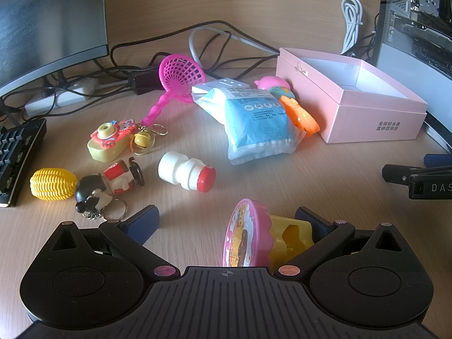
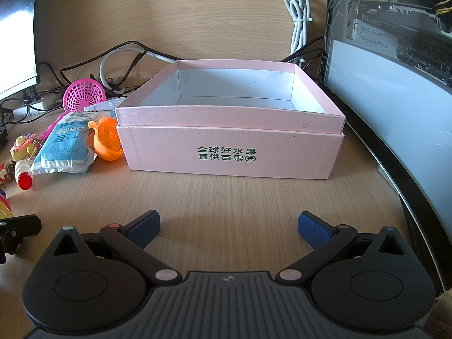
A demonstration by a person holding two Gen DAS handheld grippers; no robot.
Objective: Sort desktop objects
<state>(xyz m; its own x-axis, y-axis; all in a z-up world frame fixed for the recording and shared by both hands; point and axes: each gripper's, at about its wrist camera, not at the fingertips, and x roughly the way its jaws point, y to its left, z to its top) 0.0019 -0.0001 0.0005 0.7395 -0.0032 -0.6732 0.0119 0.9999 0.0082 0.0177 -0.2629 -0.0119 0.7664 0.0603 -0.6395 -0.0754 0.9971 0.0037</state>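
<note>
- Here, the left gripper stands spread wide, its blue pads far apart and pressing on nothing.
- A pink-and-yellow toy lies on its side between those fingers, close against the right-hand pad; whether it touches that pad cannot be told.
- Just ahead of the left fingers, slightly left of centre, lies a white bottle with a red cap.
- Further left of it are a black-headed keychain figure and a yellow ribbed ball; a toy camera sits beyond them.
- Well ahead of the fingertips a blue-and-white packet lies flat, with a pink strainer behind it and an orange toy at its right edge, beside the box wall.
- The pink box sits ahead and to the right of the left fingers, open on top.
- The right gripper is also released, fingers splayed with only bare wooden desk between them.
- The same box stands straight ahead of the right fingertips, apart from them, and its visible inside holds nothing.
- Left of the right fingers, at the frame edge, part of the other gripper shows.
</note>
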